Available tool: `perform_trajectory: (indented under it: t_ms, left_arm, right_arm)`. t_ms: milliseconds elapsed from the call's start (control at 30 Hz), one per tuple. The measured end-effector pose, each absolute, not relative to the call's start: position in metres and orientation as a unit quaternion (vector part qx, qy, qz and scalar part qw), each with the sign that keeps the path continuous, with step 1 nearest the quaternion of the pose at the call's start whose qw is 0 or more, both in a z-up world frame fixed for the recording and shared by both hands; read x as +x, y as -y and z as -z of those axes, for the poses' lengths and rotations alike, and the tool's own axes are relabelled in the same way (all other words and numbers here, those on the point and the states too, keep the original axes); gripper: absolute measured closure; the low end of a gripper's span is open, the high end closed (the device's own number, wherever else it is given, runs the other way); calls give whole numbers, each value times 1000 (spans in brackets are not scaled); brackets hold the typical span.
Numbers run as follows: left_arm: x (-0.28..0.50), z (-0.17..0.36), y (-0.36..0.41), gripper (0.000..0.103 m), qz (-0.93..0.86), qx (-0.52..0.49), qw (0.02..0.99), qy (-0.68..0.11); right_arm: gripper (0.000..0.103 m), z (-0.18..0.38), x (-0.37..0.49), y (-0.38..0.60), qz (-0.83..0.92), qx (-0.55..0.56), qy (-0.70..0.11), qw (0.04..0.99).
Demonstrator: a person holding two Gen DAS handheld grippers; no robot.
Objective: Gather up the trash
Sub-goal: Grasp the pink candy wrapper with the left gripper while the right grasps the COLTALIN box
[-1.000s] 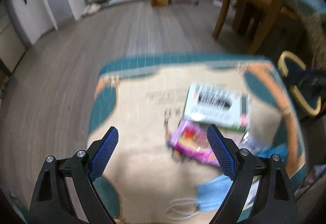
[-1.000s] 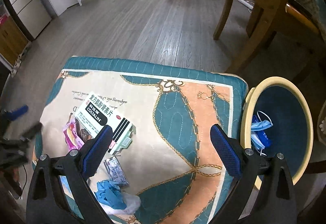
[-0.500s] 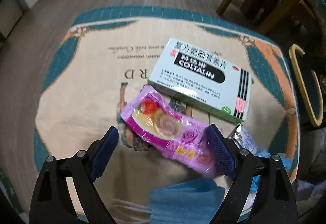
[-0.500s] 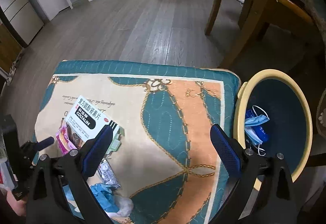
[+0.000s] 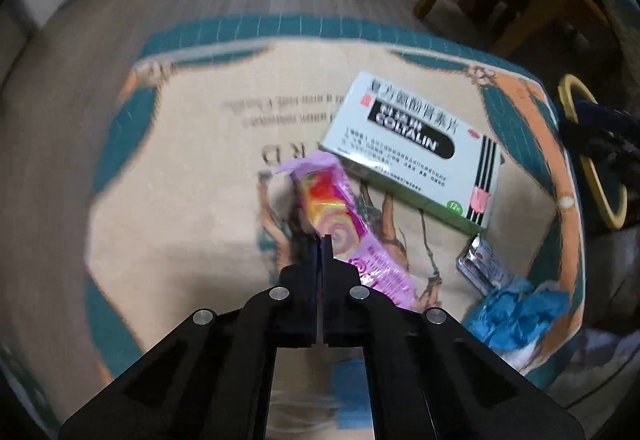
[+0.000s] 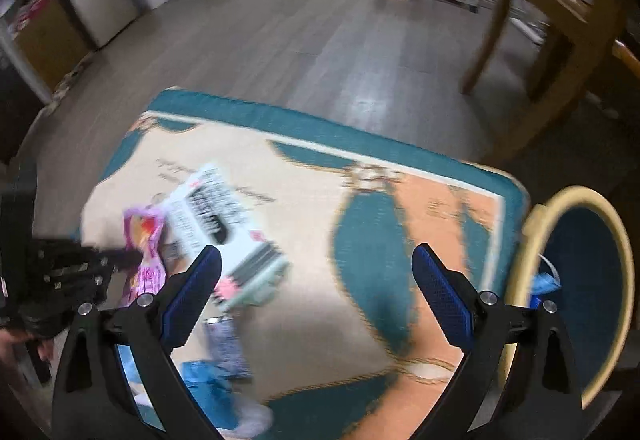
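Medicine box (image 5: 412, 152) lies on the cushion (image 5: 192, 168), at one o'clock from the snack wrapper (image 5: 340, 224), their near ends touching. At four o'clock from the wrapper, a foil blister pack (image 5: 482, 266) lies just beside a crumpled glove (image 5: 516, 310) at the cushion's edge. Off the cushion at three o'clock stands the bin (image 6: 520, 264), a mask (image 6: 544, 284) inside. Chair (image 6: 560, 24) behind, at twelve to one.
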State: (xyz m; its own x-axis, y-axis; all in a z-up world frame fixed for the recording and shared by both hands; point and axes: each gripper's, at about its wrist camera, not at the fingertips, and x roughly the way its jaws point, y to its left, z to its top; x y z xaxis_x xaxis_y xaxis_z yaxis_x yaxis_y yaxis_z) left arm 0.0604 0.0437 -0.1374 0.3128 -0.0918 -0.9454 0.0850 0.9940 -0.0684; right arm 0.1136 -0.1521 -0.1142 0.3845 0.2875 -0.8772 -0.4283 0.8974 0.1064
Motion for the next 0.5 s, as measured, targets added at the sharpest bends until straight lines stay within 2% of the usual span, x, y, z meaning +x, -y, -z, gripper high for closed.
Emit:
perform_trajectory:
  t_ms: [200, 500]
  left_arm:
    - [62, 109, -63, 101, 57, 27, 829, -556]
    - [74, 112, -84, 101, 35, 0, 826, -563]
  right_arm:
    - [9, 130, 112, 121, -262, -117, -515, 808]
    - [9, 164, 116, 73, -282, -173, -526, 783]
